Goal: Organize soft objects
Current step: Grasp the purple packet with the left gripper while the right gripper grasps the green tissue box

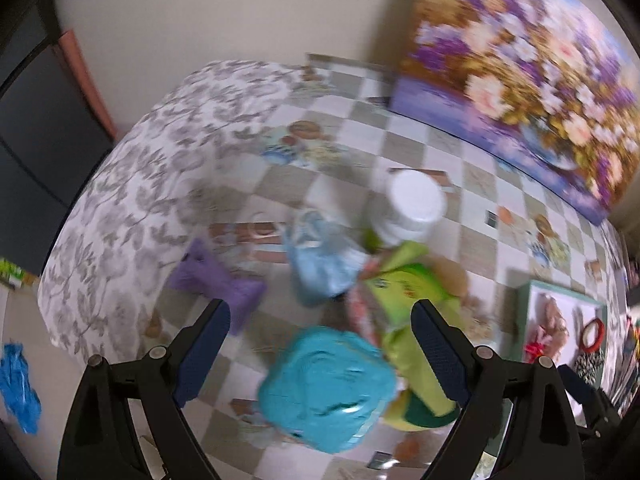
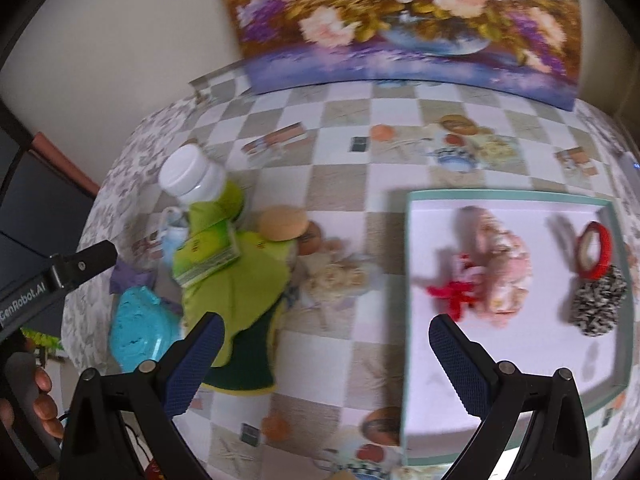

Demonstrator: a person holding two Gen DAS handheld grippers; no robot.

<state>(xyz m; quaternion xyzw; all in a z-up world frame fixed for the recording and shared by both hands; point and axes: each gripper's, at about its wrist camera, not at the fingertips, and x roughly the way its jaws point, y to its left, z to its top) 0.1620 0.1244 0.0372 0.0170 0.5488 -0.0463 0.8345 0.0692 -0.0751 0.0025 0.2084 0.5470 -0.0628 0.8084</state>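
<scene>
A pile lies on the checkered tablecloth: a turquoise soft lump (image 1: 326, 388) (image 2: 138, 330), a green cloth (image 1: 412, 300) (image 2: 236, 280), a light blue cloth (image 1: 320, 260), a purple cloth (image 1: 218, 282), an orange sponge (image 2: 282, 222) and a white-capped jar (image 1: 412, 206) (image 2: 194, 176). My left gripper (image 1: 320, 352) is open just above the turquoise lump. My right gripper (image 2: 326, 360) is open and empty, above the table between the green cloth and a shallow box (image 2: 408, 264). The box holds a pink soft toy with a red ribbon (image 2: 498, 276), a black-and-white scrunchie (image 2: 598, 306) and a red ring (image 2: 596, 248).
A flower painting (image 2: 400, 20) leans on the wall behind the table. The table's left edge, with a leaf-patterned cloth (image 1: 140, 184), drops off beside the pile. A small green box (image 2: 208, 266) lies on the green cloth. A blue glove (image 1: 18, 386) lies on the floor.
</scene>
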